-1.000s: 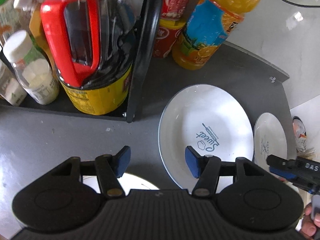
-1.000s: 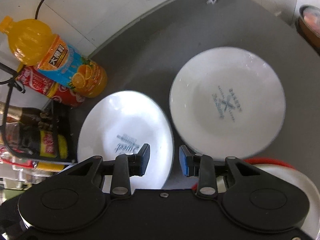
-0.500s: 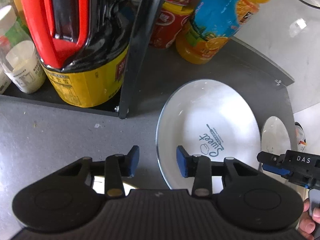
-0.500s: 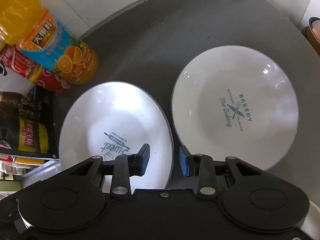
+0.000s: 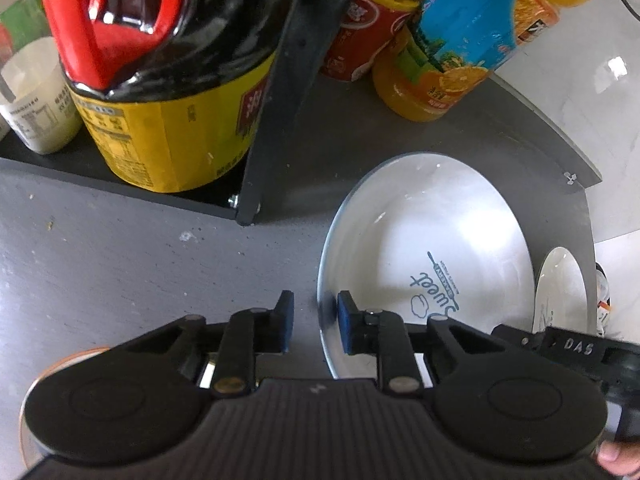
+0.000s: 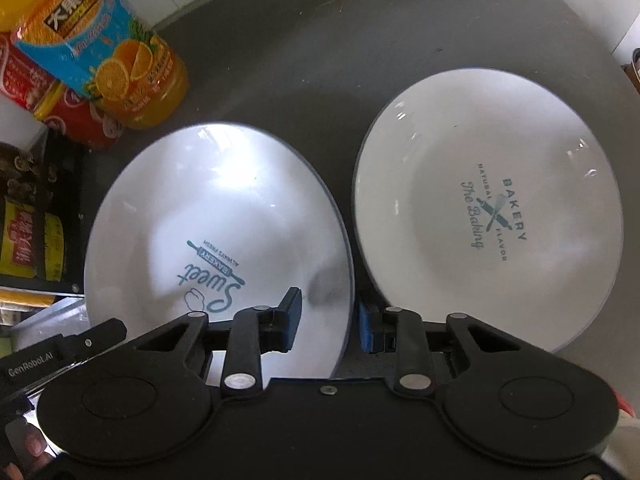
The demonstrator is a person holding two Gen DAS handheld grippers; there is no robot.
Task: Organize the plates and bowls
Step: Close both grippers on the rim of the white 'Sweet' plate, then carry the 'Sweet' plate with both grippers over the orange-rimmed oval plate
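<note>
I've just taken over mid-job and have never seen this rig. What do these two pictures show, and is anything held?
There is no robot. A person holds a two-finger claw in each hand, and each claw carries a wide-angle camera looking along its fingers. One picture comes from the left claw, the other from the right claw. On the dark grey table two white plates lie side by side, the Sweet plate and the Bakery plate. An orange juice bottle and a rack of bottles stand behind them. The claws straddle opposite sides of the Sweet plate's rim. Their jaws have just been closing around it, but the pads do not press yet, so nothing is held.
</note>
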